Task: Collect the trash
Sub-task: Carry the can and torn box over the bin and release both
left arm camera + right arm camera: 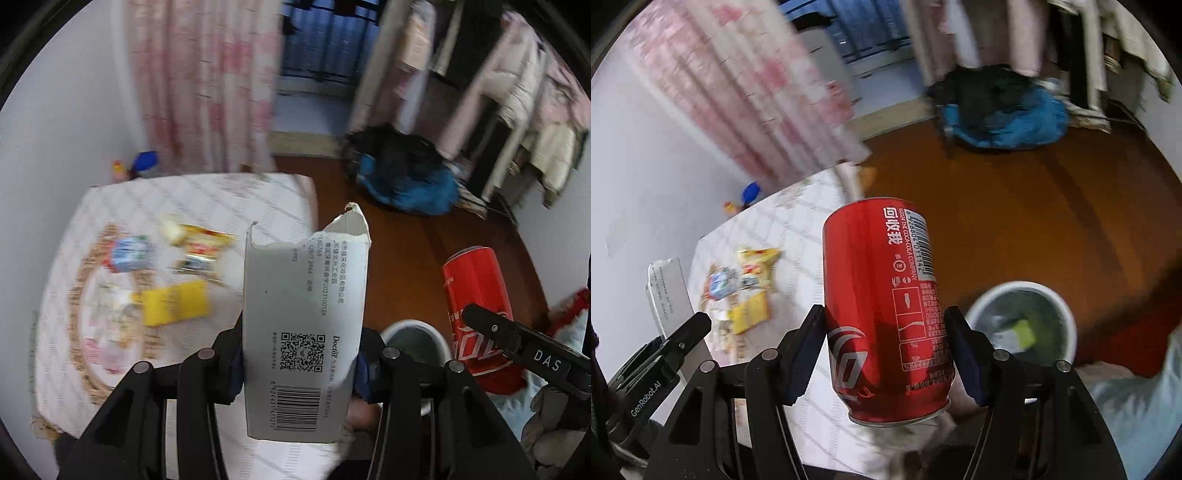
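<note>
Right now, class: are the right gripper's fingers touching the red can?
Touching. The right wrist view shows the right gripper with one finger pressed on each side of the red can, no gap showing.

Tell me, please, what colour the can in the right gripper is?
Red with white lettering; the can shows best in the right wrist view.

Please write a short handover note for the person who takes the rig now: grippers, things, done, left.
Left gripper: shut on the torn grey carton.
Right gripper: shut on the red cola can.
White bin stands on the floor beside the table; something yellow-green lies inside.
Left to do: drop both in the bin, then collect the yellow packet and the other wrappers from the table.
</note>
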{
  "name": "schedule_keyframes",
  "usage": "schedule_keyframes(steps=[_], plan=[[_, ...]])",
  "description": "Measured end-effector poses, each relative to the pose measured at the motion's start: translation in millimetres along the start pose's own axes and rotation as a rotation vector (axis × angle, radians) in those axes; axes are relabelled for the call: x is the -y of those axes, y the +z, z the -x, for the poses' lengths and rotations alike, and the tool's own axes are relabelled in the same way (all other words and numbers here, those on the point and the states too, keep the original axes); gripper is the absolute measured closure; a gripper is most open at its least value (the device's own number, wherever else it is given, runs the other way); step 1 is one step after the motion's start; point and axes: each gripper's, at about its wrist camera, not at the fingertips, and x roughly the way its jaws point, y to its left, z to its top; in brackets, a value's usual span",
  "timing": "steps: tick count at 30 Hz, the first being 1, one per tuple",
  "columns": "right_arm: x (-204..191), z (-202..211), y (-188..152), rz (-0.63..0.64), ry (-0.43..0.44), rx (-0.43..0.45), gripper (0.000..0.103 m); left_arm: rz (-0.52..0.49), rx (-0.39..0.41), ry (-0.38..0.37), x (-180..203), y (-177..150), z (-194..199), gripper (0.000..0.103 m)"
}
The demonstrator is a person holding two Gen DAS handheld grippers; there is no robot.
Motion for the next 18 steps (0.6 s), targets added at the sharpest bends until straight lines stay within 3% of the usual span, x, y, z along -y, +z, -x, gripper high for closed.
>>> schedule_keyframes(steps=[5, 11, 18], plan=[[86, 7, -6, -0.093, -0.077, -0.03, 0.037, -0.035, -0.088, -0.106, 68, -14, -35, 0.061], [168, -19, -17, -0.163, -0.129, -0.111, 0.037, 0.052, -0.281, -0.242, 127, -33, -96, 0.061], [229, -71, -24, -0.22, -0.151, -0.222, 0.037, 0.114, -0.439, -0.295, 157, -44, -160, 0.06]])
